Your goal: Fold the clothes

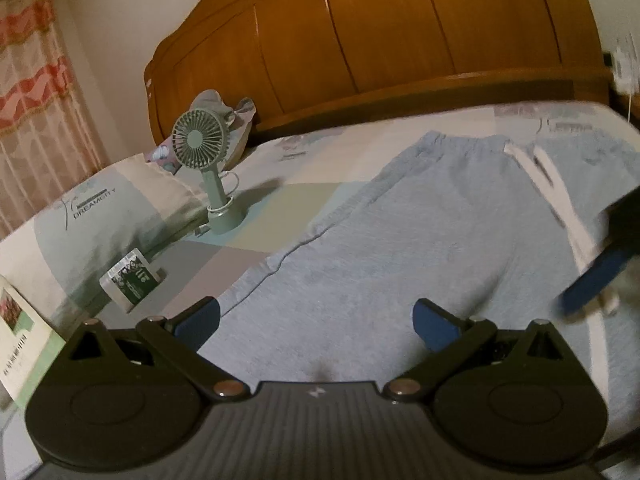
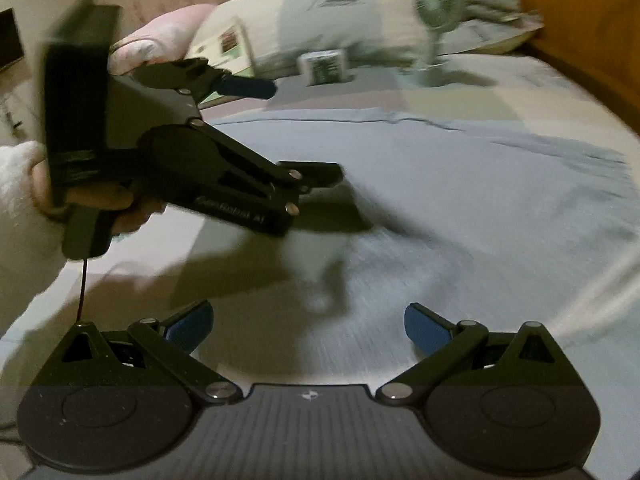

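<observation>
The one clear piece of writing in your shot was "DREAMCITY", printed on the pillow (image 1: 100,216) at the left of the bed (image 1: 304,200); in the right wrist view the side of your left gripper (image 2: 304,132) carried lettering too blurred to read beyond something ending in "AI", and the small printed pack (image 1: 132,280) and the green-edged booklet (image 1: 20,344) beside it bore print too small to make out. You had one garment to fold, a pair of light grey sweatpants (image 1: 400,248), with two white drawstring ends (image 1: 556,184) trailing from its waistband. There was one handheld green fan (image 1: 200,140) on its stand, one wooden headboard (image 1: 380,40), and two grippers. The sweatpants lay flat on the bed, the waistband toward the headboard and the long axis running from there down toward you. Your left gripper (image 1: 316,320) hovered low over the grey fabric with its jaws wide apart, gripping nothing. Your right gripper (image 2: 308,324) was likewise spread wide and empty above the cloth, one of its blue pads (image 1: 592,280) showing near the drawstring ends in the left wrist view.
</observation>
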Tool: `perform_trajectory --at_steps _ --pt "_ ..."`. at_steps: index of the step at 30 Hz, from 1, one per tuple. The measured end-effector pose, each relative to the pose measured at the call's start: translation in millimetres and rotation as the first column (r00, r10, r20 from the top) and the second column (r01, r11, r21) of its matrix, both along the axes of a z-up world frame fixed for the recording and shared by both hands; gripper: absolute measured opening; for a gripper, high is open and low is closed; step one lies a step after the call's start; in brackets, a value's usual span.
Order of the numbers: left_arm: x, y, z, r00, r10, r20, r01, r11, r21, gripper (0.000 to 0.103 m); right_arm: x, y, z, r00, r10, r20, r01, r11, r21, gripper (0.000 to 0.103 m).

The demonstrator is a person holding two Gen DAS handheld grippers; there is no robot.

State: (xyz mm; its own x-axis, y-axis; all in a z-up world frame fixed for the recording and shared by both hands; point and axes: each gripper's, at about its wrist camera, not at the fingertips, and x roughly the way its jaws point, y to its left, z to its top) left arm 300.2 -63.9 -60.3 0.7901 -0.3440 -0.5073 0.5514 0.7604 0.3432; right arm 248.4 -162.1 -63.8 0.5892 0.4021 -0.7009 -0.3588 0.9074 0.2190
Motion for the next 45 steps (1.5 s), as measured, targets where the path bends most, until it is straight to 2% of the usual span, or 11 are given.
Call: perform_trajectory --at_steps 4,7,9,16,18,20,25,29,32,38,45 --pt "2 9 8 1.000 0.007 -0.016 -0.008 0.999 -0.039 0.102 34 5 -19 0.998 -0.005 -0.068 0.006 1.000 0.006 0.103" --pt "8 12 6 0.999 0.002 -0.046 -0.004 0.999 -0.038 0.102 22 0 -12 0.994 0.071 -0.079 -0.063 0.993 0.103 0.103" --pt "14 11 -2 0.995 -0.004 -0.096 0.001 1.000 -0.030 0.102 6 -6 -6 0.995 0.063 -0.080 -0.053 0.990 0.132 0.103" --pt "17 -3 -44 0.973 -0.012 -0.230 0.031 0.996 0.078 0.102 -58 -35 16 0.994 -0.093 -0.050 0.097 0.991 0.087 0.103" --pt "15 5 -39 0.968 -0.001 -0.252 0.016 0.998 0.058 0.102 -70 -49 16 0.986 -0.158 -0.046 0.161 0.985 0.069 0.103" --pt "7 11 -29 0.973 0.010 -0.228 0.005 0.998 0.068 0.102 -82 -64 17 0.974 -0.222 -0.041 0.224 0.973 0.052 0.103" --pt "-18 15 -4 0.986 -0.011 -0.169 0.027 0.995 0.093 0.102 -80 -79 7 0.964 -0.267 0.006 0.267 0.961 -0.071 0.103" --pt "-30 5 2 0.986 -0.024 -0.162 0.039 0.995 0.091 0.102 -78 -90 -1 0.954 -0.294 0.049 0.298 0.939 -0.169 0.103" --pt "-38 -1 -1 0.982 -0.015 -0.187 0.033 0.995 0.090 0.102 -75 -103 -16 0.943 -0.333 0.001 0.324 0.916 -0.235 0.103" --pt "-49 -3 -3 0.969 0.003 -0.246 0.016 0.997 0.077 0.102 -97 -118 -20 0.927 -0.374 0.027 0.368 0.893 -0.257 0.103" --pt "-51 -31 11 0.964 -0.059 -0.258 0.067 0.997 0.024 0.102 -89 -118 -9 0.904 -0.422 0.066 0.425 0.876 -0.227 0.103"
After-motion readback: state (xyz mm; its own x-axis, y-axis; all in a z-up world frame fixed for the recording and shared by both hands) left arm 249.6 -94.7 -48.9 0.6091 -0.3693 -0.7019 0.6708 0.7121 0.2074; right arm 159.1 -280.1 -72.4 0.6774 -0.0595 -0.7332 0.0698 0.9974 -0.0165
